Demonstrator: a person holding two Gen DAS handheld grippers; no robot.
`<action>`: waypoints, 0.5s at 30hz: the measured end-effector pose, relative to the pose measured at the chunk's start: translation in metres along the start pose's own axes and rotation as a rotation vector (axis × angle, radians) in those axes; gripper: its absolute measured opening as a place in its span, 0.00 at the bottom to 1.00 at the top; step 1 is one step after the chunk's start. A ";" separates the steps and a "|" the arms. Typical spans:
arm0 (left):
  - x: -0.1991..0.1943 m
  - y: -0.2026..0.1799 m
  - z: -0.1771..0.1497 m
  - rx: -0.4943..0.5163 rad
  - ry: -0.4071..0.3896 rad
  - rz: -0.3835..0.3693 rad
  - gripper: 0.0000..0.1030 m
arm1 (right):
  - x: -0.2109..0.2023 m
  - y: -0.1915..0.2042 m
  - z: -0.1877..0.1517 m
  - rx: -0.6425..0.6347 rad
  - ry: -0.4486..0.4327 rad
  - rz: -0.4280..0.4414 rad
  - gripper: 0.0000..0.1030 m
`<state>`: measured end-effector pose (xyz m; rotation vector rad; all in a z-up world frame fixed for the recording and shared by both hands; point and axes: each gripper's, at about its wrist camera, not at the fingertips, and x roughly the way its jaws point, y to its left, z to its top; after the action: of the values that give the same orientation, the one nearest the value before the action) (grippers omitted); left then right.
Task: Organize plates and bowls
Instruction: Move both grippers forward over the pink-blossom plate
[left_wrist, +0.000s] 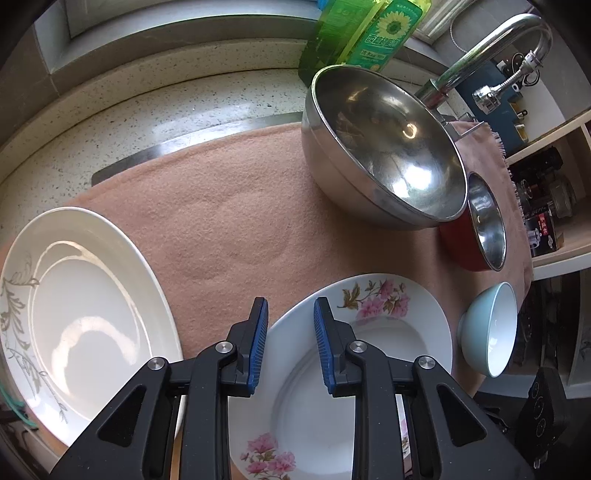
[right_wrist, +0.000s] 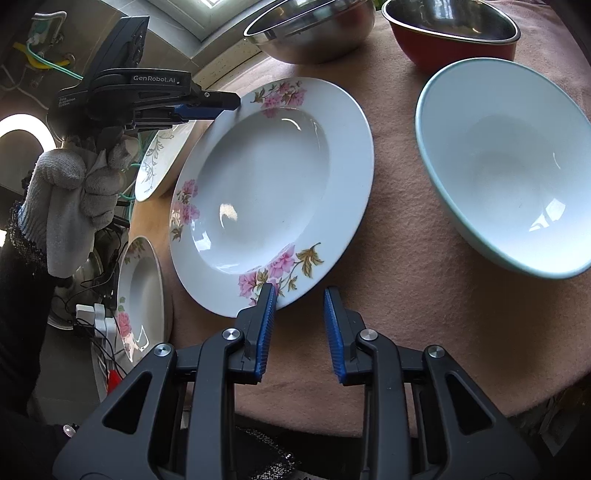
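Pink cloth (right_wrist: 399, 295) bears empty bowls (steel (left_wrist: 388, 147), blue (right_wrist: 509, 173)).

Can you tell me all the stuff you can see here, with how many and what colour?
Flowered plate: one, white with pink flowers, on the cloth, between both grippers.
Second flowered plate: one, same pattern, lower left, off the cloth.
Leaf plate: one, white with grey leaves, far left.
Steel bowl: one, silver, back of cloth.
Red bowl: one, red outside, steel inside, beside it.
Blue bowl: one, pale blue, right.
Cloth: one, pink.
Tap: one, silver.
Green bottles: two, back.
Left gripper: black, blue pads, open jaws.
Right gripper: same.
Gloved hand: one, white.
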<state>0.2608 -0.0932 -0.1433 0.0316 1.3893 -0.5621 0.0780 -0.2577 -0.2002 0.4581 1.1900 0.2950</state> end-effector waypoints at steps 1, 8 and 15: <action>0.000 0.000 0.000 0.001 0.001 -0.002 0.23 | 0.000 0.001 0.001 -0.003 0.002 0.007 0.21; 0.000 0.003 -0.002 0.014 0.005 -0.015 0.23 | 0.001 -0.001 0.003 0.019 0.011 0.025 0.20; 0.005 0.006 0.011 0.018 0.075 -0.072 0.23 | 0.000 -0.001 0.004 0.025 0.020 0.020 0.20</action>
<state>0.2736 -0.0933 -0.1480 0.0174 1.4626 -0.6392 0.0819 -0.2592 -0.1999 0.4903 1.2104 0.3026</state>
